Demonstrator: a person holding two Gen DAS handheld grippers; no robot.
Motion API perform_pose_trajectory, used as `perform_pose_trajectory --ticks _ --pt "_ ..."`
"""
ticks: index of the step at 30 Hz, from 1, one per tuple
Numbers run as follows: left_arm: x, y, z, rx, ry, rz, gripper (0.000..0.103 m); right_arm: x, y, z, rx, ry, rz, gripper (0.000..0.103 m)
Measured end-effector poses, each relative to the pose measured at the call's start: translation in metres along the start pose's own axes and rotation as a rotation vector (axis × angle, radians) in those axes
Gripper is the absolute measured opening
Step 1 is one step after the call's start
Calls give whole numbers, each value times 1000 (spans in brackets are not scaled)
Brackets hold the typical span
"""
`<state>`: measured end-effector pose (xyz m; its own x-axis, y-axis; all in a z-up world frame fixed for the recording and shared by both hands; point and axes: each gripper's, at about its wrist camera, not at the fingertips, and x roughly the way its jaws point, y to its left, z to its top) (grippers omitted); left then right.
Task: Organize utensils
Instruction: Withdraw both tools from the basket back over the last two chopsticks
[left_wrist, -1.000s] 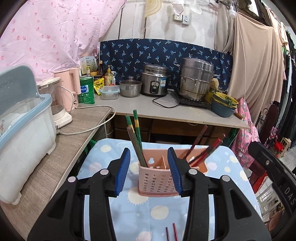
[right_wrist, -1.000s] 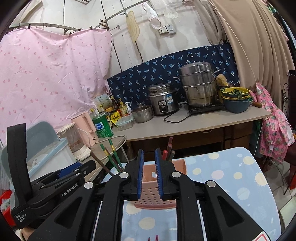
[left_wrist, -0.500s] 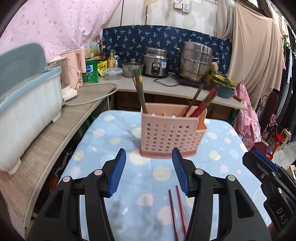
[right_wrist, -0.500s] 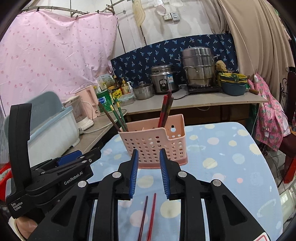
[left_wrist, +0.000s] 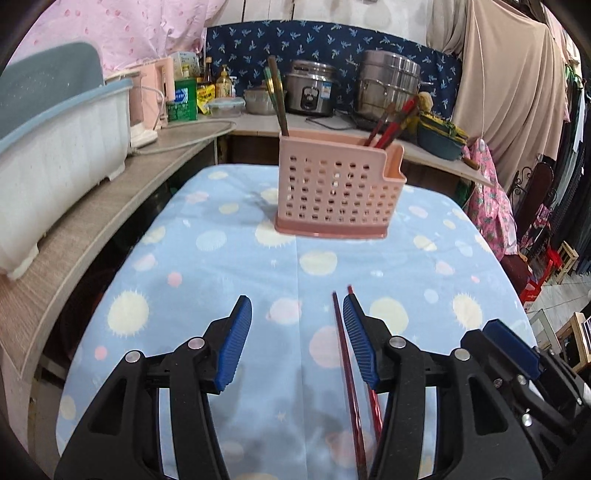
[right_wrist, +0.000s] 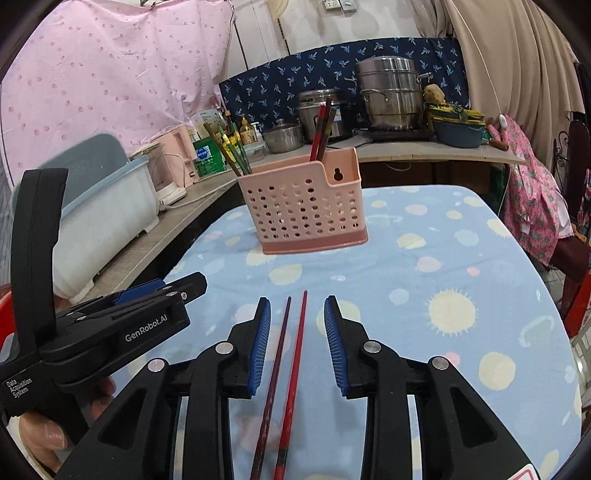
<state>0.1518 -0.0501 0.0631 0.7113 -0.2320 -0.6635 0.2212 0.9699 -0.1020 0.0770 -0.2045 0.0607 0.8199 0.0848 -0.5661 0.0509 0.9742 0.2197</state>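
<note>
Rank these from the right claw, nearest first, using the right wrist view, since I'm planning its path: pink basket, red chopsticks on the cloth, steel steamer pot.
1. Red chopsticks: lying on the cloth between the open fingers of the right claw.
2. Pink basket: ahead, mid-table.
3. Steamer pot: on the back counter, to the right.

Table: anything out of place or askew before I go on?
Only the two red chopsticks, loose on the tablecloth between the right gripper's open jaws while the rest stand in the pink holder. The holder is upright; nothing looks spilled or broken. The left gripper is open, just left of them.
</note>
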Motion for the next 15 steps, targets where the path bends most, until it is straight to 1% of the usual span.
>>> perform_pose_trajectory --ticks 7,10,15 --pt "4 4 -32 -10 49 13 49 1 -1 -38 -3 65 -14 30" --pt "6 6 -42 -16 65 23 49 3 -3 -52 5 93 -12 30" --pt "7 12 -57 -24 92 25 49 7 2 -74 -15 139 -17 30"
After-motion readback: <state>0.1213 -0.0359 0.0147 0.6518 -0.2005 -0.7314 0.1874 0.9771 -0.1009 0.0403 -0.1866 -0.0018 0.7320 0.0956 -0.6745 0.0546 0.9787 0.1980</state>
